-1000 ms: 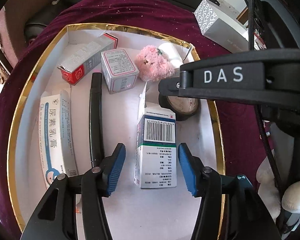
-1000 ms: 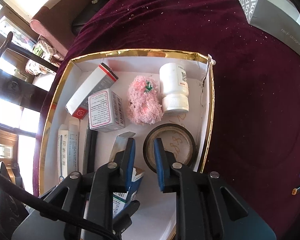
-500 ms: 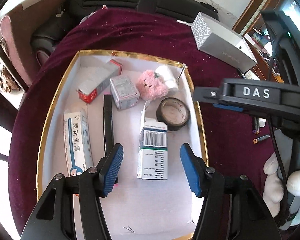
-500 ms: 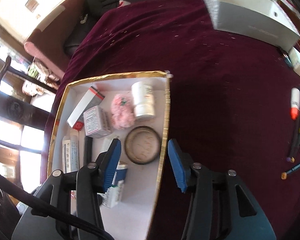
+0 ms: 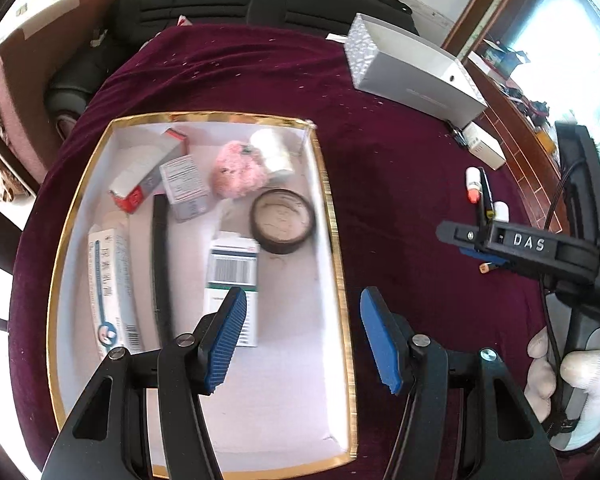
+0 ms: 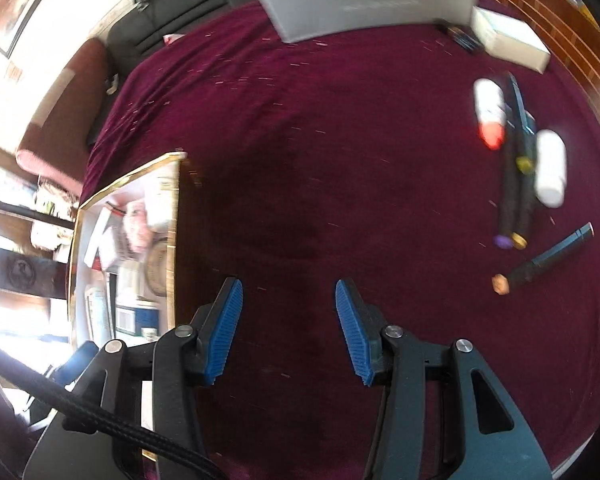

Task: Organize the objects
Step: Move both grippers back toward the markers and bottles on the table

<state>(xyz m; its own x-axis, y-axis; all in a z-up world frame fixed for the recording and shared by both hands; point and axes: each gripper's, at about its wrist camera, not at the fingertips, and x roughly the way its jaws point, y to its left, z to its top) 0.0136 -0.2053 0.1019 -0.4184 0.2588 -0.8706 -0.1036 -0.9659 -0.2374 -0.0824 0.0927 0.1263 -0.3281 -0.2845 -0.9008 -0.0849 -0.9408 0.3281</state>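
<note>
Several pens (image 6: 518, 184) beyond right tongs (image 6: 289, 330)

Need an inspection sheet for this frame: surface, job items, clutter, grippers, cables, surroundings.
Surface: dark red cloth covers the table, flecked with light specks.
Job's things: gold-rimmed tray holds boxes, a pink plush toy, a white bottle, a tape roll and a black bar. Outside the tray lie a red-capped tube, a white tube, dark markers and a dark pen.
Clutter: grey box and small white box at the far edge.
Grippers: left gripper open over the tray's edge; right gripper open over bare cloth.
Cables: black cable runs past the right gripper.
Surroundings: black sofa, bright windows.
</note>
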